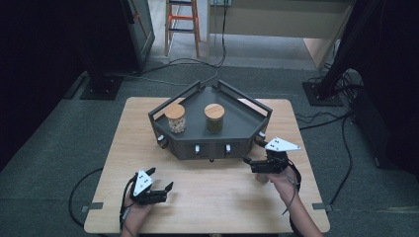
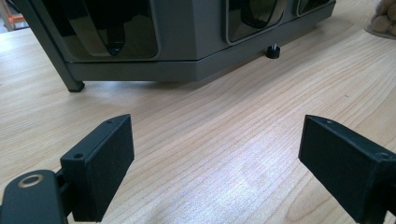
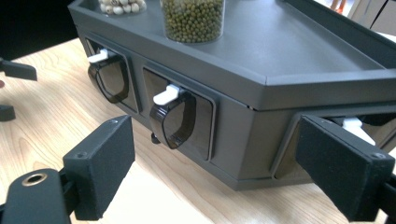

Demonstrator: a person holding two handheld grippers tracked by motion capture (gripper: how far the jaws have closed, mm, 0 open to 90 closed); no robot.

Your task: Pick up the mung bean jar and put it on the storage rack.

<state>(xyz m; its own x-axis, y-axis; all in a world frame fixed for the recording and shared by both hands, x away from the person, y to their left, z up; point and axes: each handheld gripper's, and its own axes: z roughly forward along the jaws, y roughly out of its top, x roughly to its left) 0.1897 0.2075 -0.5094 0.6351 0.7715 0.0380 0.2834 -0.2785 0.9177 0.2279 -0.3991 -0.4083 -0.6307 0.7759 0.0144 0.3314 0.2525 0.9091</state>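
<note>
A dark grey, angular metal organiser tray (image 1: 249, 129) with a row of small smoked-plastic dispenser drawers along its front is seen standing at the middle of the pale wooden table (image 1: 207, 197). Two glass jars with round wooden lids are carried on its top: one of pale beans (image 1: 175, 118) and one of green beans (image 1: 214, 118).

The right gripper (image 1: 253, 163) is held just beside the tray's front right corner, its jaws spread wide and nothing gripped. The drawer row lies ahead of it and slightly to its left, the row's long axis running across the front face, so this hand is judged the nearer one for any pull on a drawer. The left gripper (image 1: 160, 185) is held lower on the table, well apart from the tray, likewise spread and empty.

In the right gripper view the white-tabbed drawer (image 3: 173, 114) is shown close between the jaws' line of sight. In the left gripper view the tray's underside and a small black foot (image 2: 272, 50) are revealed instead.
</note>
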